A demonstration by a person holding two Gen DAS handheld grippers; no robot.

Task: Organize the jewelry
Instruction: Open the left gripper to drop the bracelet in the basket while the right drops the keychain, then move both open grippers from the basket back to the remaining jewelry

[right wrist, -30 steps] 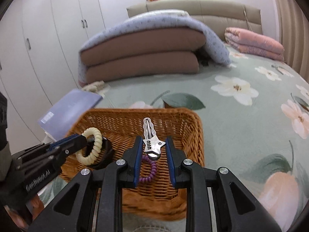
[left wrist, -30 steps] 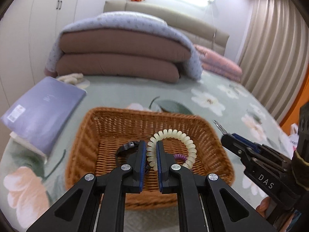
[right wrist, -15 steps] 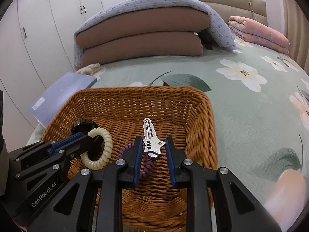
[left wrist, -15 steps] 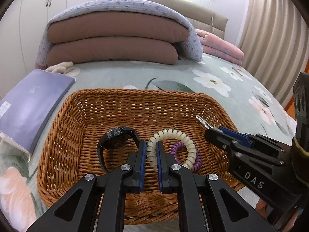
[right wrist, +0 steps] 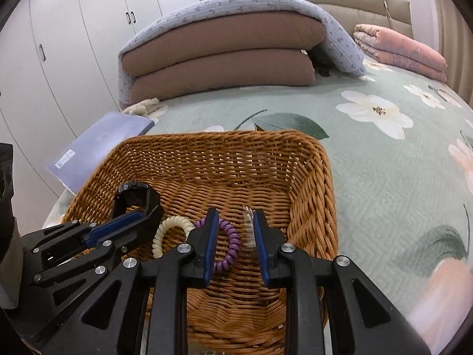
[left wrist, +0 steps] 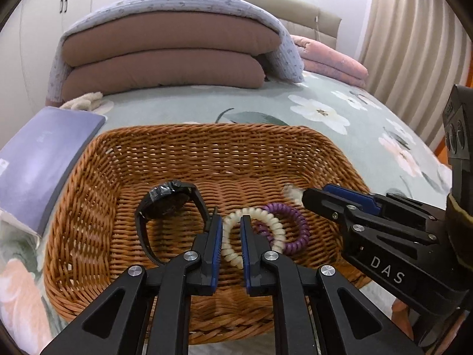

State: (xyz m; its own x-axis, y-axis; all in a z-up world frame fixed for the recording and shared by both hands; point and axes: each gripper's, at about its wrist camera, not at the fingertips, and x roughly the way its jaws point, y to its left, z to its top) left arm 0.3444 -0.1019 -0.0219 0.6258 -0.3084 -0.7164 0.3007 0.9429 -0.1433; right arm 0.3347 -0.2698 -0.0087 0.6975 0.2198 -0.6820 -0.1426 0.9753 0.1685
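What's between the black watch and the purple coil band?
The cream coil band sits between black watch and purple coil band, overlapping the purple one; clearest in left wrist view.

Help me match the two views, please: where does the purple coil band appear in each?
Left wrist: the purple band lies on the basket floor, right of the left claw.
Right wrist: low centre, partly hidden by the right claw.
Shared landmark: the cream band touching its left.

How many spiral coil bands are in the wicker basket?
2. The cream coil band is beside the black watch; the purple coil band overlaps its right side. None seems hidden.
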